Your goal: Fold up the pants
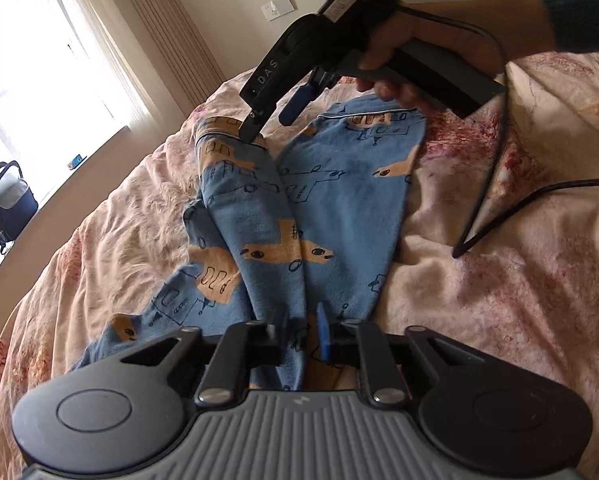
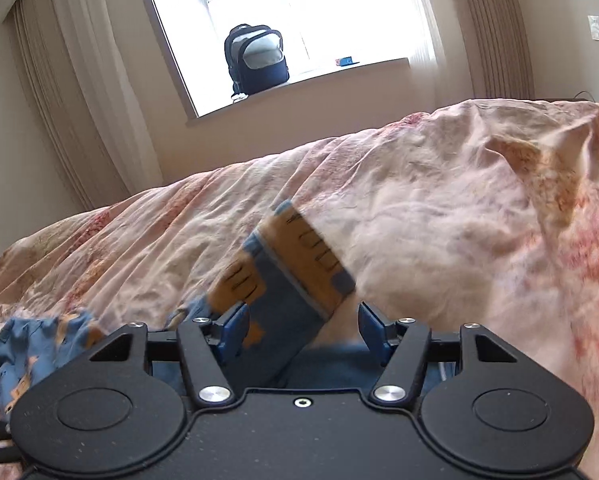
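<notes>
The blue printed pyjama pants [image 1: 299,208] lie on the pink floral duvet [image 1: 499,280], roughly mid-bed, legs running from the near edge toward the far side by the window.

Left gripper [image 1: 305,338]: its fingers are drawn in on a ridge of fabric at the near end of the pants; the blue pad [image 1: 323,336] presses against the cloth. I judge it to be gripping.

Right gripper [image 2: 301,330]: the jaws stand well apart in its own view, with the cuff [image 2: 299,256] of one leg rising between them, resting against the left pad [image 2: 233,330] and clear of the right one. Nothing is clamped. In the left view its tip bears down on that raised leg end (whether it touches only cloth or the duvet too, I cannot tell).

Step in hand: the lengthwise fold, bringing one leg over the other. The raised leg is bunched and twisted, not yet laid flat.

Next move, in my judgement: the right fingers need to close on the cuff so both ends can be carried across and aligned on the flat leg.

A backpack [image 2: 257,60] sits on the windowsill [image 2: 299,80].
</notes>
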`<action>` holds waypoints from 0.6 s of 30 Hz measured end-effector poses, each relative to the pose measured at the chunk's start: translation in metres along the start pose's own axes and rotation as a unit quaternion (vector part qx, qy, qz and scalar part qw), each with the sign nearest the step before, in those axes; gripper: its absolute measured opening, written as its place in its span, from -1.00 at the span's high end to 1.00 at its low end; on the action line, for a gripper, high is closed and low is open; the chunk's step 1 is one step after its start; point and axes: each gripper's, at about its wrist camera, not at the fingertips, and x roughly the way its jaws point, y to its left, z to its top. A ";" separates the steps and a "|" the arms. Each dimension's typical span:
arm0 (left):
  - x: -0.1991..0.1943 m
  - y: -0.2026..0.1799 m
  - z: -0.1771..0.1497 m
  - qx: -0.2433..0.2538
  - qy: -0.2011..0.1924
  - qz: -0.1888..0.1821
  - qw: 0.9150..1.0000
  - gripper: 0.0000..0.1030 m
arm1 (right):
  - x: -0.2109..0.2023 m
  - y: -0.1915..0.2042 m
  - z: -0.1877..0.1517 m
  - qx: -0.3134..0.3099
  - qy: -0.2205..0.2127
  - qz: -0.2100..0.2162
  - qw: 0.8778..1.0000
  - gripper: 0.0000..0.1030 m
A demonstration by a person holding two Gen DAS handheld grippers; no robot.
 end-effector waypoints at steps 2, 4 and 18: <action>0.001 0.001 0.001 -0.016 0.002 -0.003 1.000 0.78 | 0.008 -0.007 0.007 0.001 0.009 0.000 1.000 -0.24; 0.003 0.004 0.002 -0.035 0.004 -0.010 0.999 0.89 | 0.017 -0.018 0.011 0.025 0.026 0.013 0.999 -0.22; -0.003 0.028 0.004 -0.117 0.000 -0.023 0.993 0.98 | 0.031 -0.032 0.010 0.098 0.011 0.027 0.995 1.00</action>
